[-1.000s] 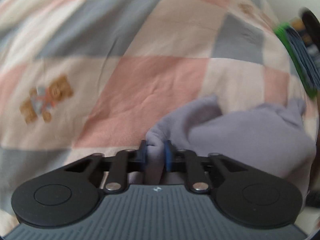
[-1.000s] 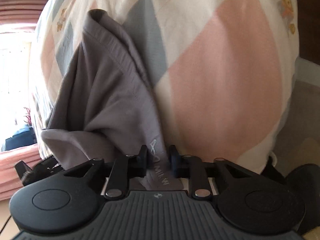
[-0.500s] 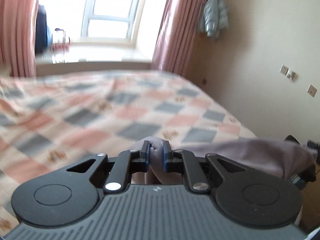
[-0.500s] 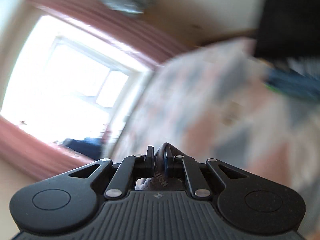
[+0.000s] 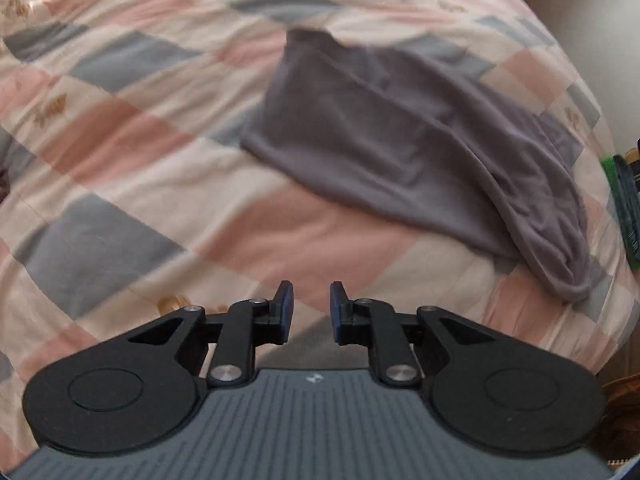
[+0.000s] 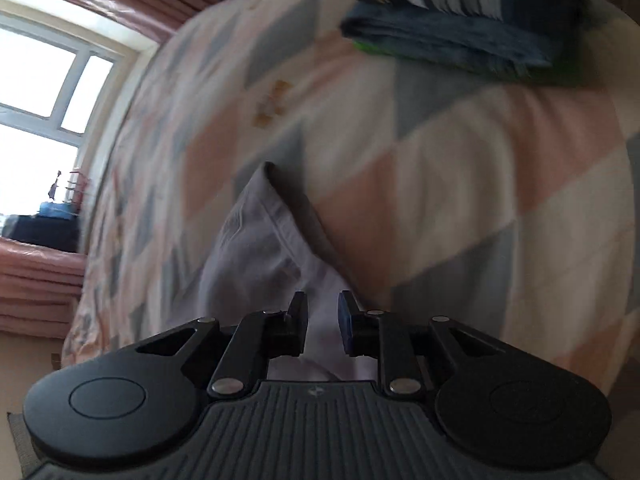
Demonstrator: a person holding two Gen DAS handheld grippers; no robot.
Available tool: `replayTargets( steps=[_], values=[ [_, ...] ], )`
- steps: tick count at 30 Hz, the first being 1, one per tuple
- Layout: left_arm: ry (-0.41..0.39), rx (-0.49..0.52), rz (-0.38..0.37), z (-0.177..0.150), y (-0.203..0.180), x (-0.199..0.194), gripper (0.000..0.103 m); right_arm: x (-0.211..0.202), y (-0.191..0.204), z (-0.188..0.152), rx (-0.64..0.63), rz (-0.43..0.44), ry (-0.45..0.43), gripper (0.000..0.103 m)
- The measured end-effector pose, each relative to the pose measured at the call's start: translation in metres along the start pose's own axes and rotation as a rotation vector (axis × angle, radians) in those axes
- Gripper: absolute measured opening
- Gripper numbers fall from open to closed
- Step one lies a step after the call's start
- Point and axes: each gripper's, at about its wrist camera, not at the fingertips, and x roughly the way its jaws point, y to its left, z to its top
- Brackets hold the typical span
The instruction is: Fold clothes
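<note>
1. The grey garment [image 5: 404, 148] lies spread on the checked bedspread [image 5: 132, 152], a long, loosely laid shape running from upper middle to lower right in the left wrist view, with bunched folds along its right edge.

2. The left gripper [image 5: 311, 305] has its jaws apart. They have just been opening, and nothing is between them: only pink and cream squares of the bedspread show through the gap.

3. The garment lies ahead of the left gripper and off to the right, well clear of its fingertips [image 5: 285, 296], with bare bedspread in between.

4. The right gripper [image 6: 322, 312] also has its jaws apart, having just been opening.

5. In the right wrist view the garment [image 6: 256, 248] lies directly under and ahead of the gripper; pale grey cloth fills the gap between the jaws, but the pads [image 6: 345, 320] do not press on it.

6. From there the cloth runs forward to a folded, hemmed corner pointing toward the far side of the bed.

7. A stack of folded clothes [image 6: 452, 36], blue with a green layer beneath, sits on the bedspread [image 6: 460, 168] at the top of the right wrist view, well apart from the grey garment.

8. A window [image 6: 44, 92] with pink curtains [image 6: 36, 280] shows at the left of that view.
</note>
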Motion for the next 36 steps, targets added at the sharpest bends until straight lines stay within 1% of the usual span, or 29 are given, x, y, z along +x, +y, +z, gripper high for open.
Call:
replayTargets(
  steps=[1, 2, 4, 7, 9, 12, 14, 15, 17, 21, 22, 23, 24, 25, 28, 32, 33, 34, 35, 36],
  values=[
    [0.002, -0.002, 0.000, 0.005, -0.003, 0.004, 0.028, 0.004, -0.008, -0.004, 0.018, -0.019, 0.002, 0.036],
    [-0.005, -0.011, -0.001, 0.017, -0.007, 0.007, 0.032, 0.003, -0.015, -0.009, 0.040, -0.026, 0.009, 0.047],
    [-0.018, -0.055, 0.000, 0.048, -0.012, 0.016, 0.035, 0.005, -0.021, -0.019, 0.061, -0.020, 0.038, 0.048],
    [-0.021, -0.172, -0.004, 0.106, -0.010, 0.033, 0.040, 0.004, -0.024, -0.038, 0.078, -0.025, 0.075, 0.052],
    [-0.024, -0.259, 0.000, 0.139, -0.005, 0.049, 0.040, 0.009, -0.029, -0.047, 0.125, -0.027, 0.099, 0.056],
    [-0.011, -0.399, 0.019, 0.183, 0.013, 0.074, 0.040, 0.018, -0.039, -0.061, 0.187, -0.030, 0.112, 0.059],
    [0.018, -0.474, 0.033, 0.204, 0.023, 0.091, 0.039, 0.022, -0.044, -0.067, 0.219, -0.042, 0.109, 0.062],
    [0.033, -0.501, 0.033, 0.213, 0.027, 0.099, 0.037, 0.024, -0.045, -0.069, 0.233, -0.045, 0.112, 0.063],
    [0.060, -0.545, 0.037, 0.229, 0.031, 0.112, 0.037, 0.027, -0.048, -0.074, 0.246, -0.044, 0.115, 0.063],
    [0.120, -0.540, 0.084, 0.249, 0.030, 0.135, 0.037, 0.031, -0.049, -0.081, 0.271, -0.044, 0.111, 0.065],
    [0.135, -0.539, 0.091, 0.251, 0.031, 0.140, 0.034, 0.036, -0.048, -0.079, 0.277, -0.045, 0.111, 0.065],
    [0.151, -0.540, 0.094, 0.252, 0.031, 0.144, 0.027, 0.038, -0.047, -0.079, 0.281, -0.047, 0.110, 0.065],
    [0.166, -0.537, 0.097, 0.252, 0.031, 0.146, 0.011, 0.041, -0.047, -0.079, 0.284, -0.047, 0.108, 0.065],
    [0.172, -0.531, 0.094, 0.250, 0.031, 0.147, 0.008, 0.043, -0.047, -0.079, 0.289, -0.048, 0.104, 0.065],
    [0.122, -0.448, 0.072, 0.241, 0.025, 0.128, 0.006, 0.049, -0.049, -0.077, 0.324, -0.046, 0.082, 0.065],
    [0.032, -0.305, 0.013, 0.217, 0.018, 0.087, 0.006, 0.060, -0.059, -0.072, 0.402, -0.011, 0.036, 0.065],
    [0.014, -0.281, 0.002, 0.210, 0.019, 0.076, 0.006, 0.064, -0.062, -0.072, 0.419, -0.004, 0.032, 0.059],
    [-0.005, -0.259, -0.004, 0.203, 0.019, 0.065, 0.006, 0.067, -0.062, -0.071, 0.420, 0.008, 0.037, 0.045],
    [-0.025, -0.237, -0.011, 0.196, 0.020, 0.054, 0.006, 0.071, -0.061, -0.069, 0.416, 0.022, 0.044, 0.013],
    [-0.045, -0.216, -0.014, 0.191, 0.020, 0.042, 0.006, 0.072, -0.056, -0.068, 0.400, 0.025, 0.042, 0.008]
  ],
)
